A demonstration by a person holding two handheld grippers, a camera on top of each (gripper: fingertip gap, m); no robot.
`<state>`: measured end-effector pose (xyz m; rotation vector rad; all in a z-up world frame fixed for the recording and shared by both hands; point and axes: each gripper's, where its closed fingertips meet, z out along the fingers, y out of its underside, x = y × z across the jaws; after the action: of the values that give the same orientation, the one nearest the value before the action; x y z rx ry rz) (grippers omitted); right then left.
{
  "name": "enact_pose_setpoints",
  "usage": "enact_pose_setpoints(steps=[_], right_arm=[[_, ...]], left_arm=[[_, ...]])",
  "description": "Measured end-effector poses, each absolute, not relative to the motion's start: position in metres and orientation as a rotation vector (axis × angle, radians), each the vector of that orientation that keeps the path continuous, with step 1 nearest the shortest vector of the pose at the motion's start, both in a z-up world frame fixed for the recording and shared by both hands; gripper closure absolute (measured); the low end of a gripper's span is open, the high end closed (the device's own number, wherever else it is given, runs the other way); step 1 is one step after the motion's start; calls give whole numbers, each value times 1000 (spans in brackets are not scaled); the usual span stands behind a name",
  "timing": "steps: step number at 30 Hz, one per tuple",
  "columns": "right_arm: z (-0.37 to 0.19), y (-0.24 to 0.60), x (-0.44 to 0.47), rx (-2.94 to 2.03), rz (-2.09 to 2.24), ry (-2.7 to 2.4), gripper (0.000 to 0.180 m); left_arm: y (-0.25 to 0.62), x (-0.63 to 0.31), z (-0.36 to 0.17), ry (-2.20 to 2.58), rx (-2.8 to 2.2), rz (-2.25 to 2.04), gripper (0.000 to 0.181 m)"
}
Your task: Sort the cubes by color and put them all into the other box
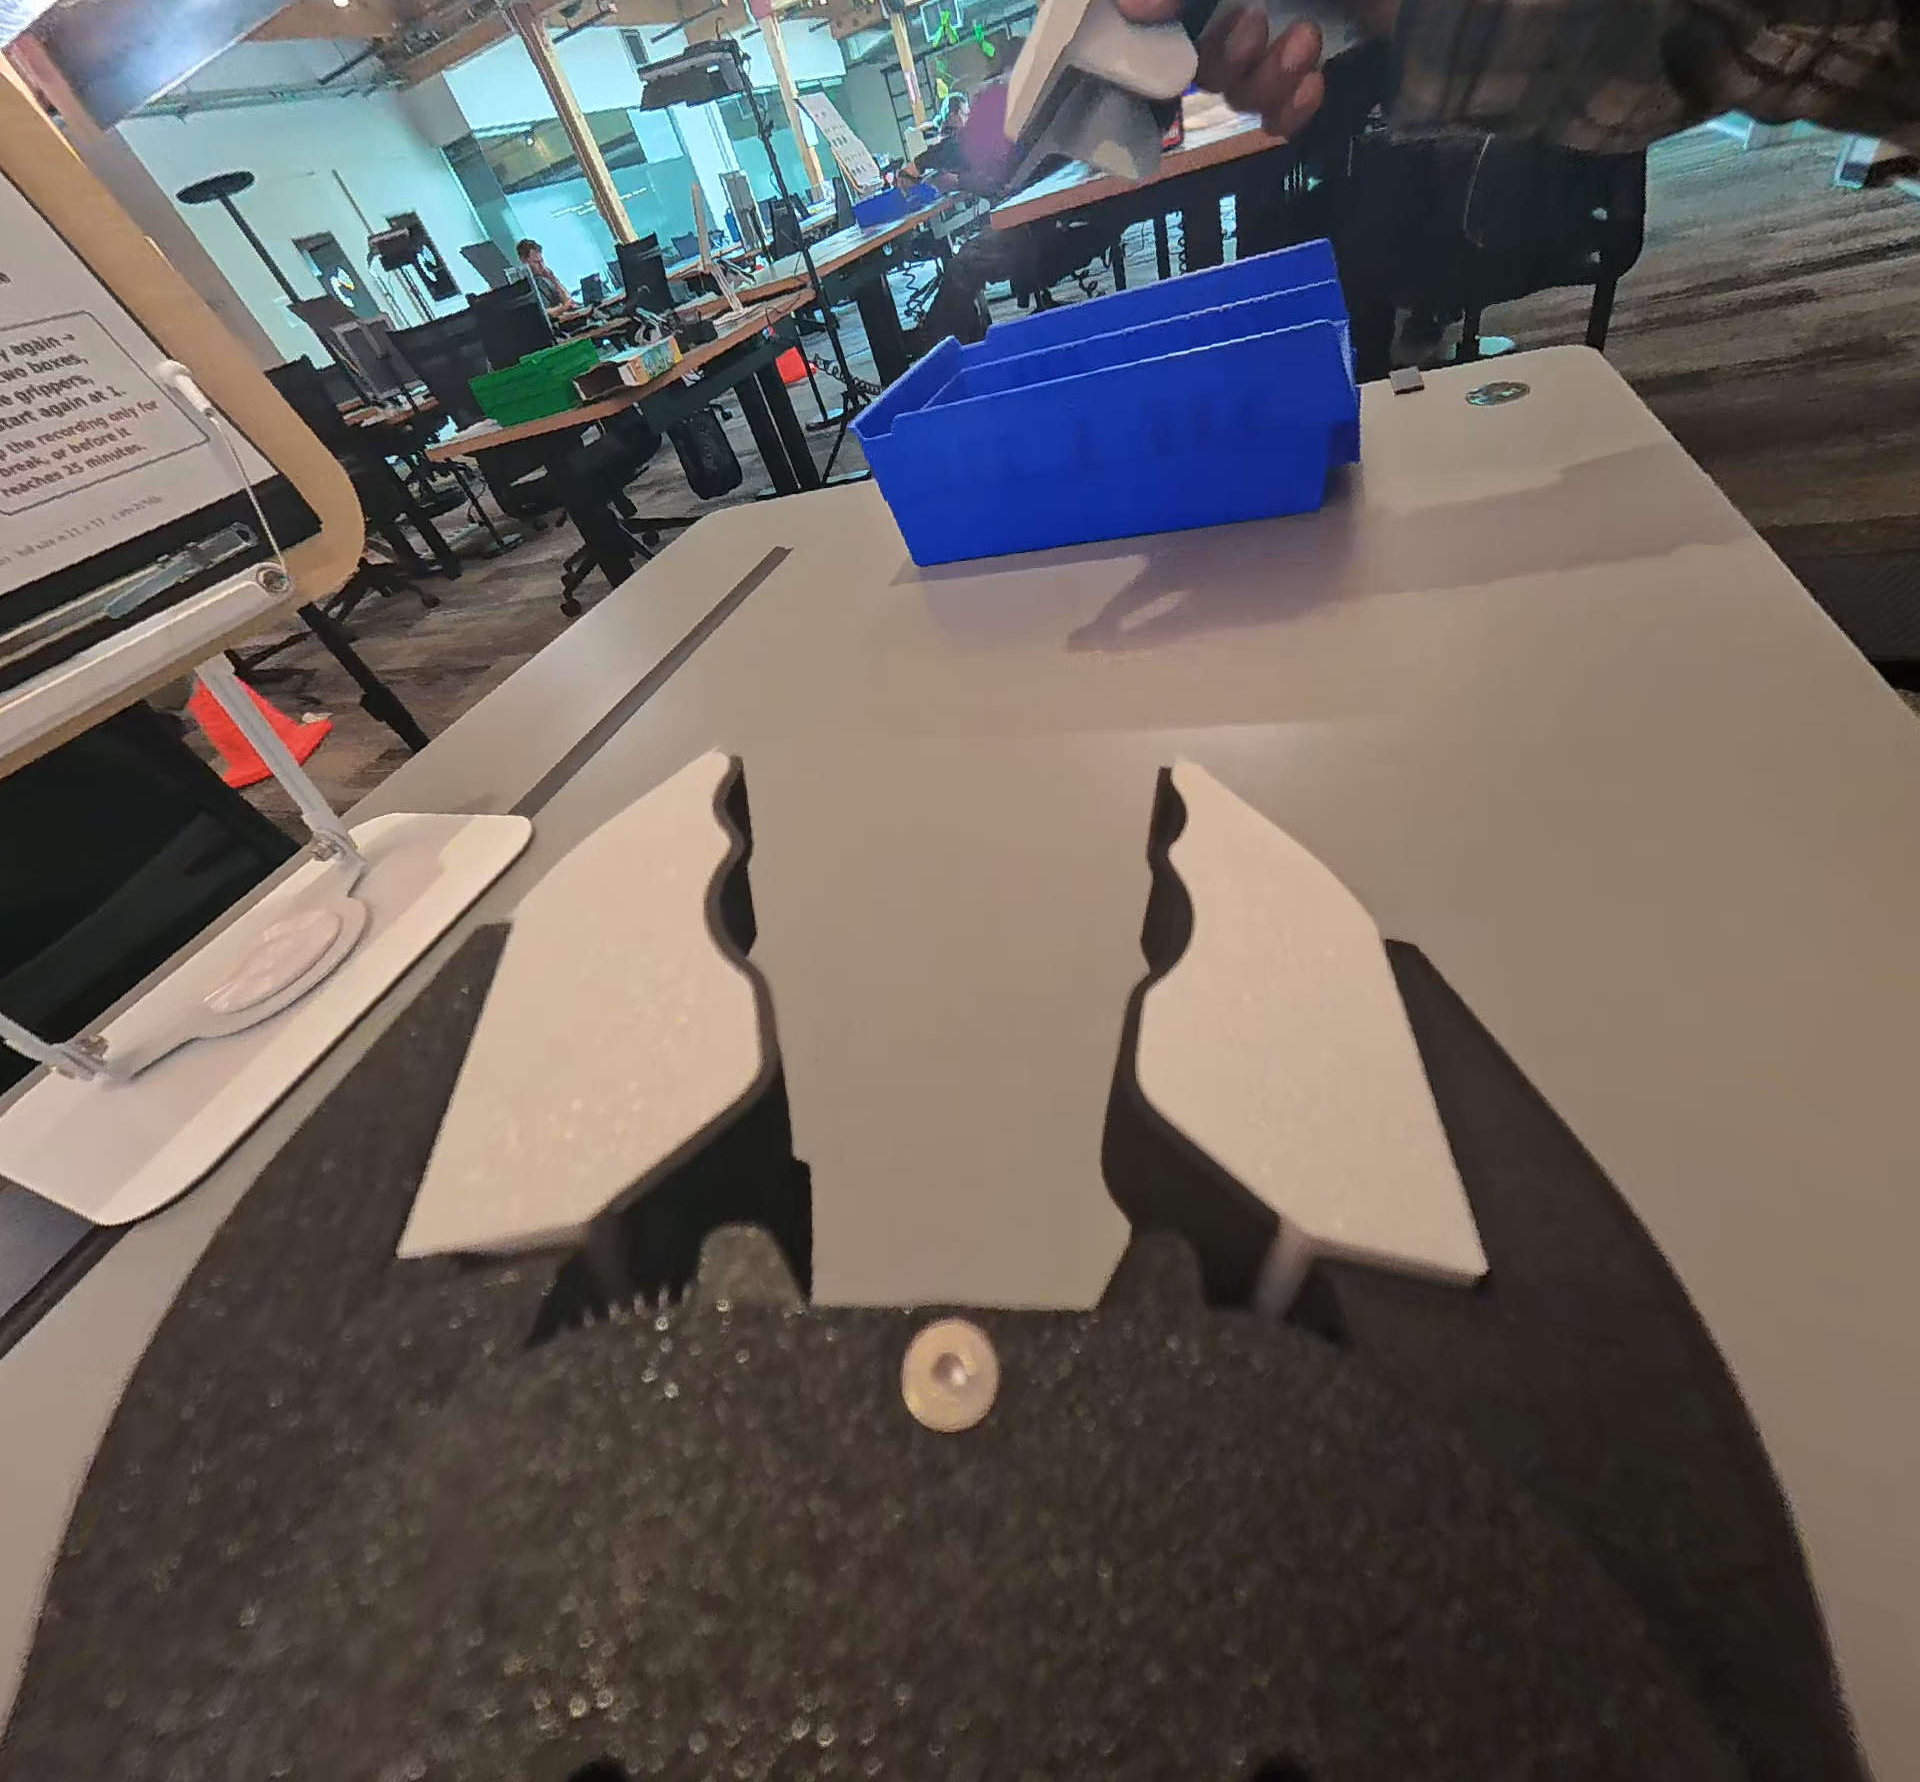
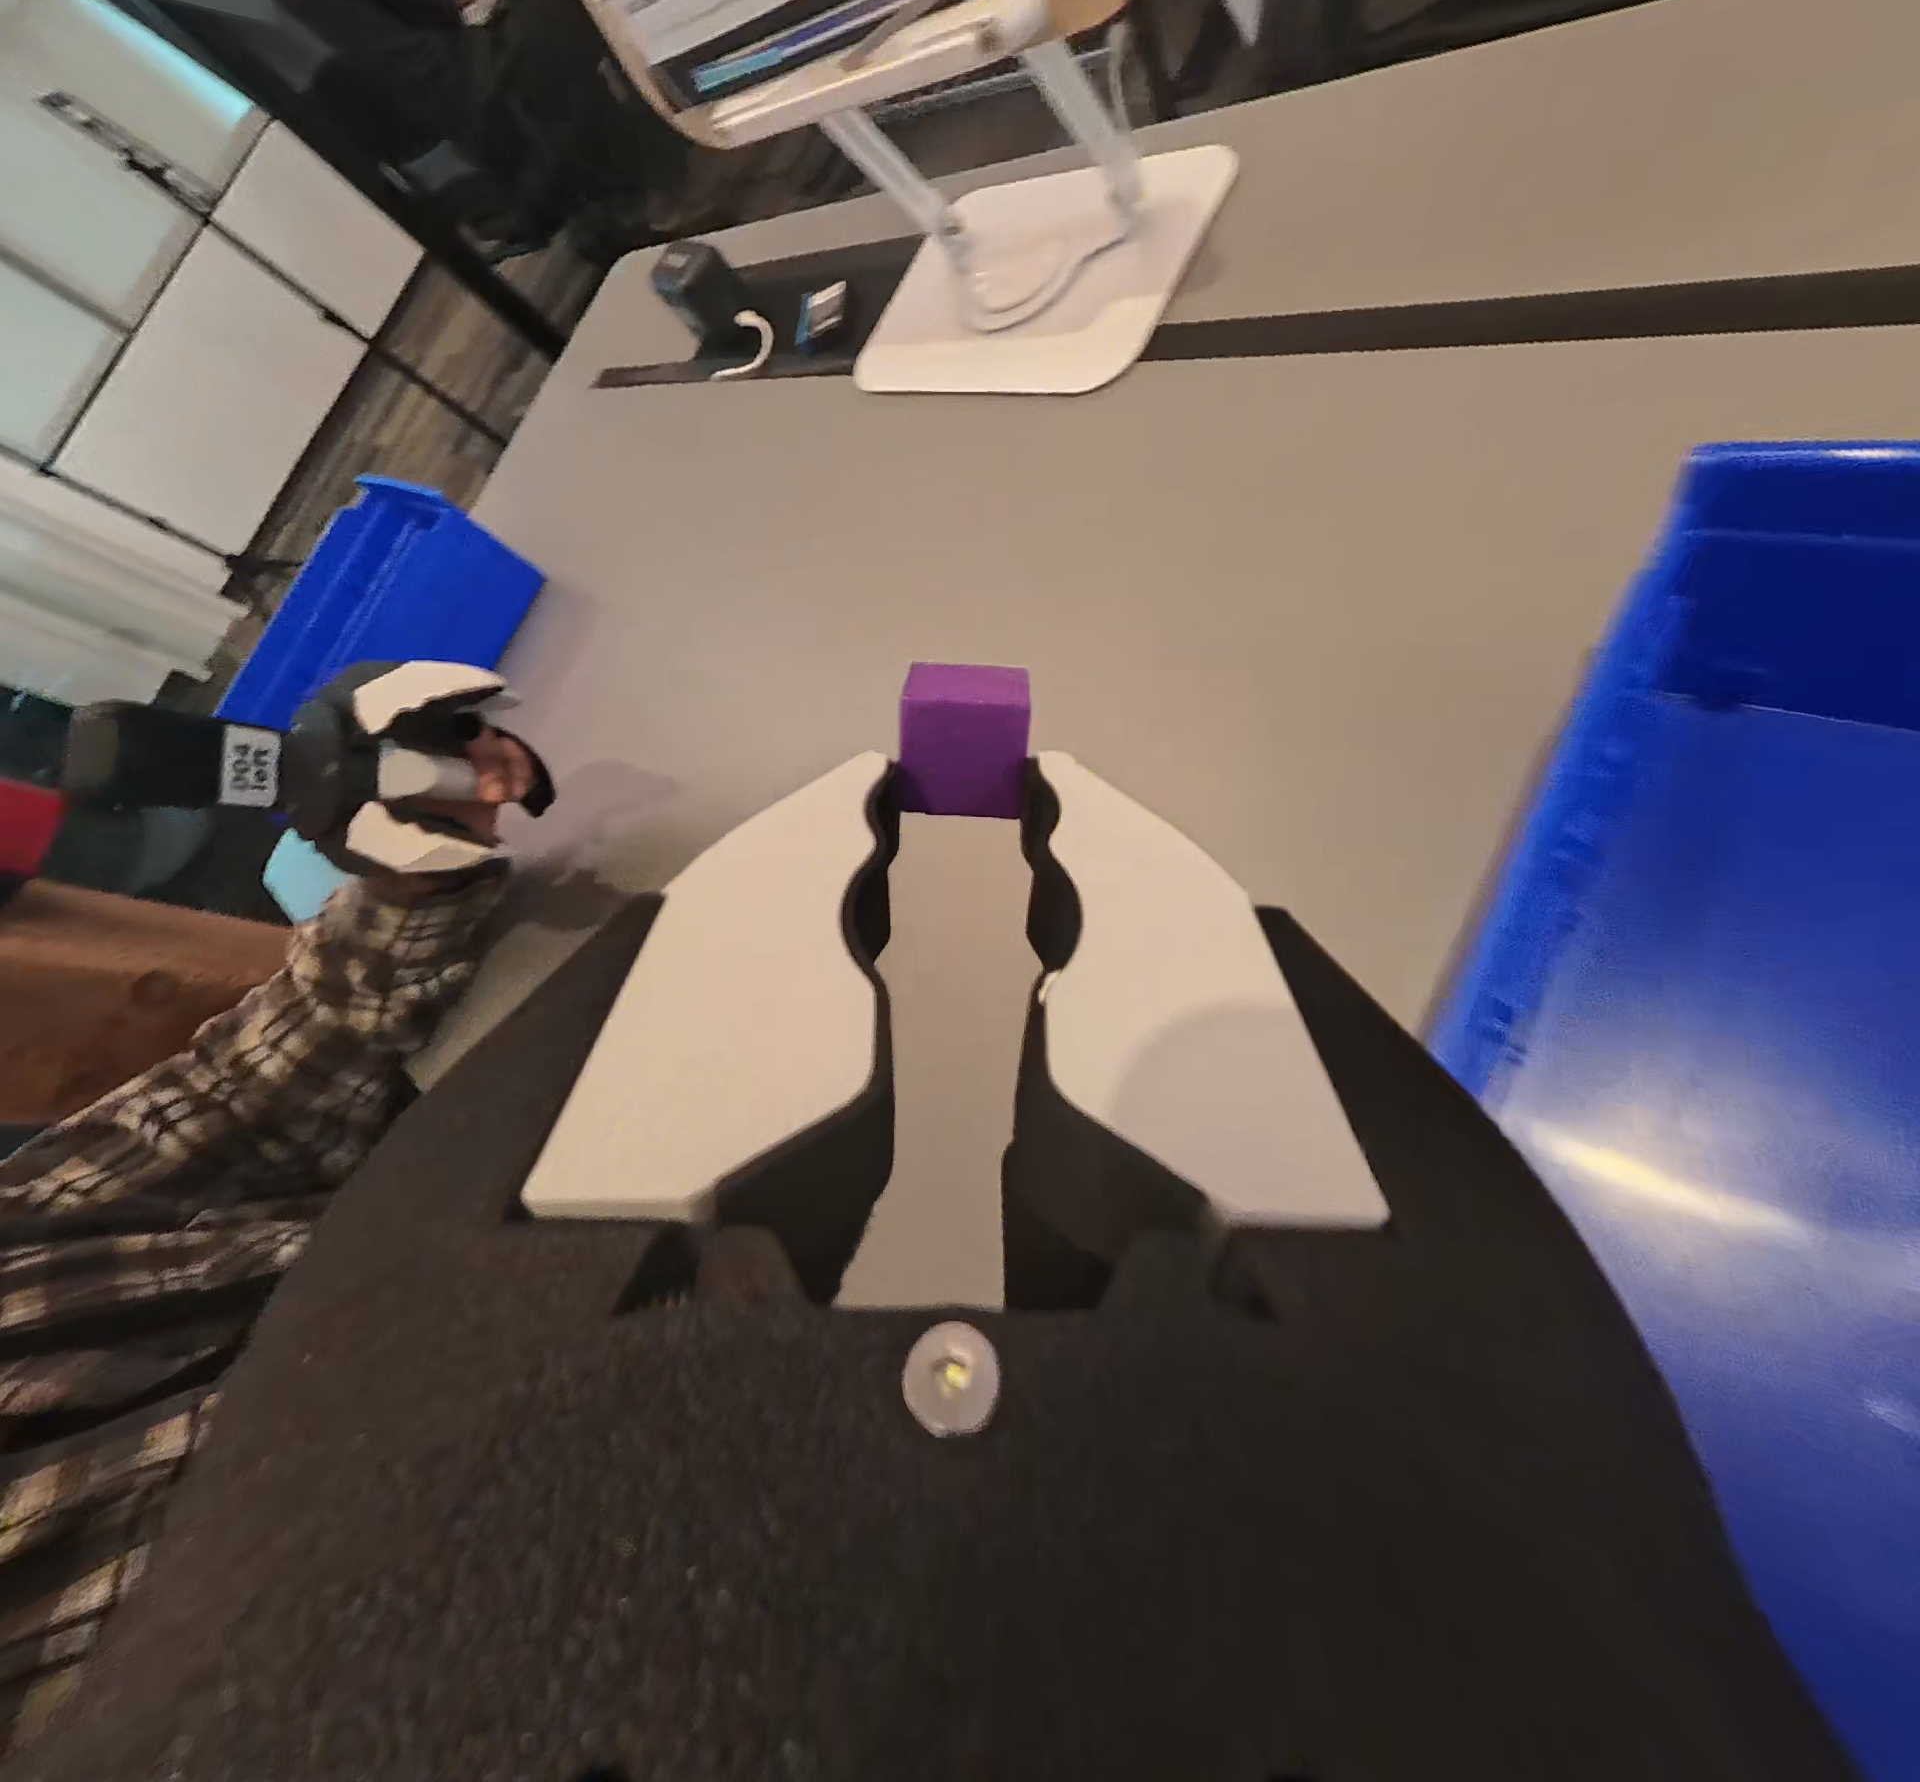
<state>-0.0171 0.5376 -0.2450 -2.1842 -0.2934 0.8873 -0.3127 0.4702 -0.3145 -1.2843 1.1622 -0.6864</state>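
The fingers of my right gripper (image 2: 961,782) were clamped on a purple cube (image 2: 963,740), held above the surface (image 2: 1195,537) beside a blue box (image 2: 1704,953). My left gripper (image 1: 951,885) hung spread and empty. Judging by this, sorting remained unfinished; the box contents were hidden.

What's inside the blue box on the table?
From the left wrist view, only the blue box's outer wall and some bare inner wall near the rim show. Its floor is hidden, so any cubes inside can't be seen. The right gripper holds a purple cube.
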Motion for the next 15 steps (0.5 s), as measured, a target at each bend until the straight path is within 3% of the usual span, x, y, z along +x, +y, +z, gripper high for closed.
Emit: enact_pose_setpoints(steps=[15], right_arm=[[-271,537,104,-2247,733,-11,158]], left_arm=[[472,-310,-325,1157,-1337,-710,111]])
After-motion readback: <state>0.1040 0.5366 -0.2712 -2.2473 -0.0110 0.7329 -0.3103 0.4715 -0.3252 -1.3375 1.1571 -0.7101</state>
